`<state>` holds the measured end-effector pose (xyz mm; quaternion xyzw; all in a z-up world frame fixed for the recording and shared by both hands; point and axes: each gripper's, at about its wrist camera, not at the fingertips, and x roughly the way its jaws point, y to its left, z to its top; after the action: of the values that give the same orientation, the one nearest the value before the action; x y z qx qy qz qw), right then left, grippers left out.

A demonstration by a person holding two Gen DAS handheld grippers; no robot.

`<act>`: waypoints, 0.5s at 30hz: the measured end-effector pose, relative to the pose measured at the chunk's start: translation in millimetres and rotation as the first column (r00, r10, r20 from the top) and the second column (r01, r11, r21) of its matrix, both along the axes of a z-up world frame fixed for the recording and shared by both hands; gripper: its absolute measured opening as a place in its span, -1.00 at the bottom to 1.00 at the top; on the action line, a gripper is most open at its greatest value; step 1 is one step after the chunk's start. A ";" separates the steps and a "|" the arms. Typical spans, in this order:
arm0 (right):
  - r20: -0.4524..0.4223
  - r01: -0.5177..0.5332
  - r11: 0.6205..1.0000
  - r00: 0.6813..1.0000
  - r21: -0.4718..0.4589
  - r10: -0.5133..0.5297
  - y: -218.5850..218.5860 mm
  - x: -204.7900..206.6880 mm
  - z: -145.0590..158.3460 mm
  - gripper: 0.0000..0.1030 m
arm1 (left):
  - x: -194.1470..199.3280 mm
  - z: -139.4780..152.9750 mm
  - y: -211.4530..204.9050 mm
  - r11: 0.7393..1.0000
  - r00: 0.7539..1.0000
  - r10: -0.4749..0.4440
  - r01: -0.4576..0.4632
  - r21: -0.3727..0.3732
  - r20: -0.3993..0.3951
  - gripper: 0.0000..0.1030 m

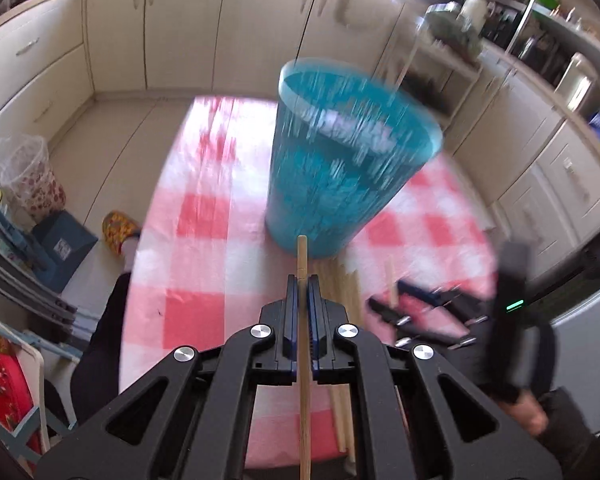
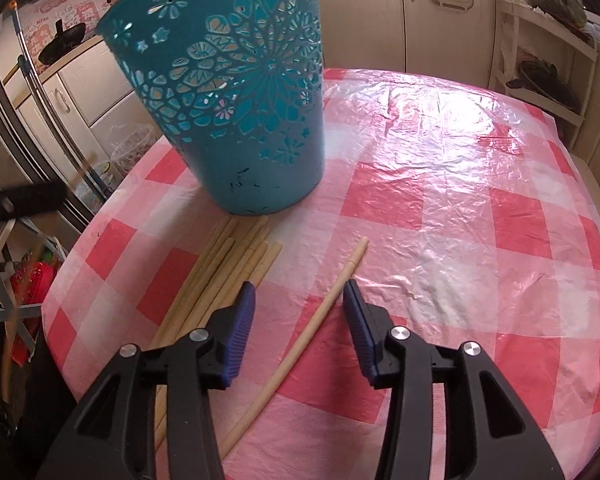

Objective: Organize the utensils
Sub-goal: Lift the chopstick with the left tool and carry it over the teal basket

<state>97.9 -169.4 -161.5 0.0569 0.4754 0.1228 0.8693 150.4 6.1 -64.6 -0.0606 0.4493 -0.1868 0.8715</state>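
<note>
Wooden chopstick (image 1: 303, 320) sits clamped in your left claw (image 1: 303, 292), aimed at the teal basket (image 1: 340, 168) on the checked surface (image 1: 204, 248); next, tip it over the rim. From the right wrist, your right claw (image 2: 299, 304) stands apart astride a lone chopstick (image 2: 308, 332), bundle (image 2: 220, 272) just beside; close on it.

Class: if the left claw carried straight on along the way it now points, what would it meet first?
Most likely the blue basket, standing just ahead of the chopstick clamped in the left claw; motion blur leaves depth uncertain.
</note>
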 end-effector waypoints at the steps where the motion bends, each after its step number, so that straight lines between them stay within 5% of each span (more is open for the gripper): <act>1: 0.001 0.003 1.000 1.000 0.010 -0.003 -0.5 0.3 -0.2 -0.08 | -5.3 14.8 1.2 1.000 0.999 -0.001 0.001 -0.023 0.034 -0.92; 8: 0.003 0.015 0.994 1.000 0.107 -0.015 -10.8 2.1 -2.1 -0.01 | 19.8 121.1 0.4 0.989 0.942 0.073 -0.026 -0.145 0.329 -0.91; 12: 0.005 0.012 0.990 1.000 0.142 -0.013 -17.3 -1.3 -4.8 0.05 | 50.9 139.2 -10.8 0.969 0.898 0.181 -0.093 -0.230 0.400 -0.91; 15: 0.004 0.011 0.986 1.000 0.164 -0.012 -27.5 -6.8 -3.5 0.07 | 82.5 135.0 -21.8 0.955 0.849 0.277 -0.192 -0.227 0.449 -0.91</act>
<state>91.1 -196.9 -165.0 0.1306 0.4611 0.1568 0.8636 232.9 -15.7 70.4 -0.1429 0.1927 -0.1261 0.9626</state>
